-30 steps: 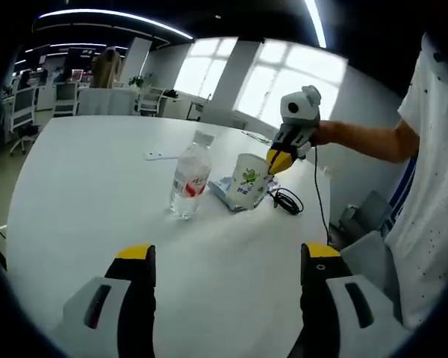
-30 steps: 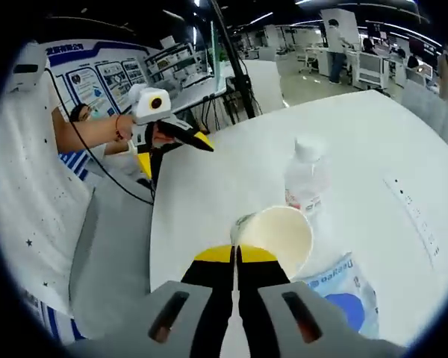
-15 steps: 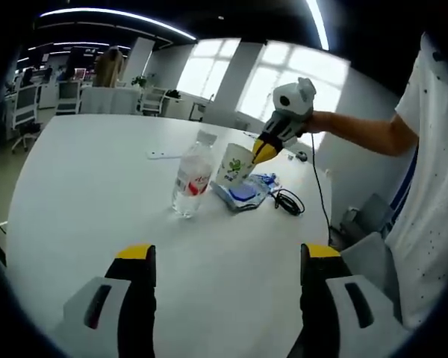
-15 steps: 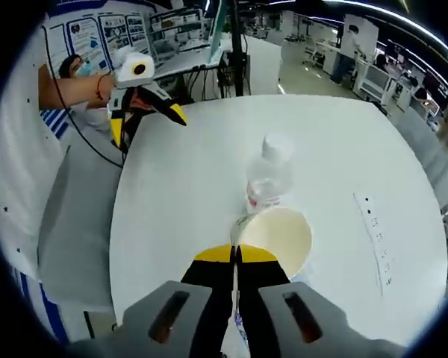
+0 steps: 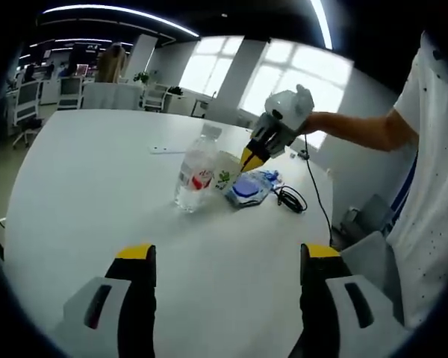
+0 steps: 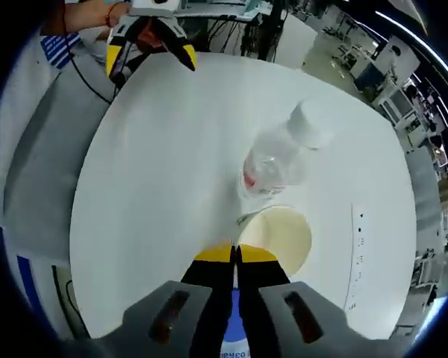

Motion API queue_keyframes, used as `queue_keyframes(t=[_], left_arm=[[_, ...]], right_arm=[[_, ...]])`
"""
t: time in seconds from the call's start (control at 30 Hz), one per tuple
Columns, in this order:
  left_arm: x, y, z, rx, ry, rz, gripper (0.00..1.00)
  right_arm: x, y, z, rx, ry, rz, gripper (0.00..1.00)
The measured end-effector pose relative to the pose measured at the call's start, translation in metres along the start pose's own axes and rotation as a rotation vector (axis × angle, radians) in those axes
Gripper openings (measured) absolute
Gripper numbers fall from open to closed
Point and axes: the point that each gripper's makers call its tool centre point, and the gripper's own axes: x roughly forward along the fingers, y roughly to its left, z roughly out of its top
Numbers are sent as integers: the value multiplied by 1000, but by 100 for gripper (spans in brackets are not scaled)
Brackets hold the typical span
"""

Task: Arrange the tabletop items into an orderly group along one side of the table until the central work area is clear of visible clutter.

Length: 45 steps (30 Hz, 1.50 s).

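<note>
The right hand-held gripper (image 6: 235, 255) has its yellow-tipped jaws pressed together on the near rim of a paper cup (image 6: 282, 237), pinching the wall between them. In the left gripper view that same gripper (image 5: 250, 158) reaches in from the right, held by a bare forearm (image 5: 358, 133), with its tips down on the cup (image 5: 225, 177). The cup sits just beside a clear water bottle (image 5: 195, 172) with a red label and white cap; from above, in the right gripper view, the bottle (image 6: 278, 161) stands right past the cup's far rim, so close that I cannot tell whether they touch. A blue-and-white packet (image 5: 251, 187) lies on the white counter (image 5: 89, 194) just to the cup's other side, and a coiled black cable (image 5: 290, 199) lies beyond the packet near the counter's edge. A thin white strip (image 5: 166, 149) lies flat farther back. The left hand-held gripper (image 5: 228, 257) hangs over bare counter well short of the group, its jaws spread wide with nothing between them; in the right gripper view it (image 6: 151, 49) hovers at the far edge of the counter.
</note>
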Motion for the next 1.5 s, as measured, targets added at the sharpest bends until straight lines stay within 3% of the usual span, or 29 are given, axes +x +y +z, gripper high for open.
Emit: queue_keyframes(t=[0.3,0.63,1.2,1.5], left_arm=[[3,2,-1,-7,3,-1,81],[5,2,-2,-13,6,-4,81],[10,0,-2,-12,12,-14,81],[10,-1,-3,-11,15,-15,81]], right_arm=[[16,-2,-1,-79,29,11,0],[26,-1,-5,-109,51,19,0],[28,3,-2,-94,32,31,0],[26,3,-3,-88,29,16,9]])
